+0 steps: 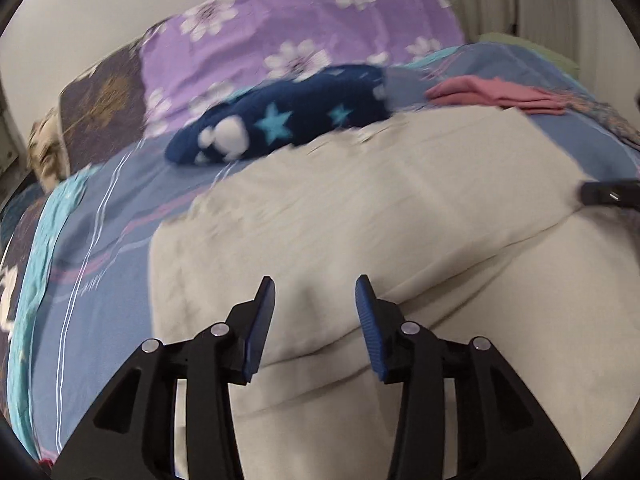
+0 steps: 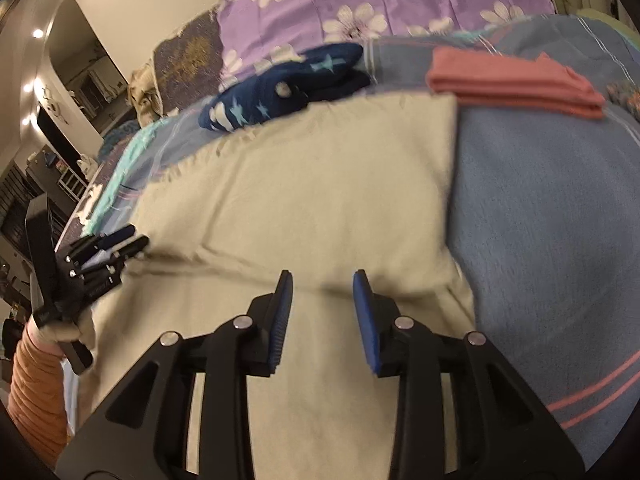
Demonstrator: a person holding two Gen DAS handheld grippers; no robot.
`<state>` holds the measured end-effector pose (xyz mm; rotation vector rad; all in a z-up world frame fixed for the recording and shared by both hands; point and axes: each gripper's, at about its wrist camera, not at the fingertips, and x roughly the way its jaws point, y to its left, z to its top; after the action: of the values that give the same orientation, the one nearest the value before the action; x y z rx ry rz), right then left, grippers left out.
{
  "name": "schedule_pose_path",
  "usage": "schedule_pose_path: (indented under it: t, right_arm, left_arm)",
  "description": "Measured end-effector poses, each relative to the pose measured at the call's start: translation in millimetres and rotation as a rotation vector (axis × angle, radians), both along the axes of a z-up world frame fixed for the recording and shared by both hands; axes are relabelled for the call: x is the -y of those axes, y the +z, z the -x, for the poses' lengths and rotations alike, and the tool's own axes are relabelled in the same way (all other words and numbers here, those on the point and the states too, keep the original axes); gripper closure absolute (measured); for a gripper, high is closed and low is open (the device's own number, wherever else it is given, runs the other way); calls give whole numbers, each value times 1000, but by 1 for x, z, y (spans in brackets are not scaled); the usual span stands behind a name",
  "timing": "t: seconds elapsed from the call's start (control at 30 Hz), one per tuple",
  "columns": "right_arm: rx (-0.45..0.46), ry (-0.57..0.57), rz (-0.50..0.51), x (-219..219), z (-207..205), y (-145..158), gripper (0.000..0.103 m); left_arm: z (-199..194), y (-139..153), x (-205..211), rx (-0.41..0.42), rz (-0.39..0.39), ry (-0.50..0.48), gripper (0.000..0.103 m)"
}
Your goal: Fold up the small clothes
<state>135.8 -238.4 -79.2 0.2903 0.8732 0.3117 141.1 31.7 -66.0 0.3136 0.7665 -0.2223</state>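
A cream cloth [image 1: 360, 208] lies spread on the bed with a fold line across it; it also shows in the right wrist view [image 2: 320, 184]. My left gripper [image 1: 316, 284] is open and empty just above the cloth's near part. My right gripper [image 2: 322, 276] is open and empty over the fold edge. The left gripper [image 2: 116, 248] shows at the cloth's left edge in the right wrist view. The right gripper's tip [image 1: 608, 194] shows at the right edge of the left wrist view. A navy star-patterned garment [image 1: 280, 120] lies behind the cloth, also in the right wrist view [image 2: 280, 88].
A folded pink garment [image 2: 516, 84] lies at the back right on the blue striped bedsheet [image 2: 552, 208]; it also shows in the left wrist view [image 1: 496, 94]. A purple flowered pillow [image 1: 304, 28] lies at the head of the bed.
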Motion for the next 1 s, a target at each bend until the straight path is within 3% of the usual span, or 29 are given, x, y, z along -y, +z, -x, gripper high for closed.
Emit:
schedule_pose_path:
  t: [0.07, 0.17, 0.2, 0.4, 0.53, 0.77, 1.0]
  right_arm:
    - [18, -1, 29, -6, -8, 4, 70]
    - [-59, 6, 85, -13, -22, -23, 71]
    - [-16, 12, 69, -10, -17, -27, 71]
    - [-20, 5, 69, 0, -5, -18, 71]
    - [-27, 50, 90, 10, 26, -15, 69]
    - [-24, 5, 46, 53, 83, -3, 64]
    - [-17, 16, 55, 76, 135, 2, 64]
  left_arm:
    - [2, -1, 18, 7, 2, -54, 50]
    - [-3, -33, 41, -52, -59, -69, 47]
    - [0, -35, 40, -25, -64, -67, 47]
    - [12, -24, 25, -51, 1, -36, 46]
    - [58, -14, -2, -41, 50, -27, 46]
    - [130, -1, -59, 8, -29, 73, 46]
    - [181, 3, -76, 1, 7, 83, 46]
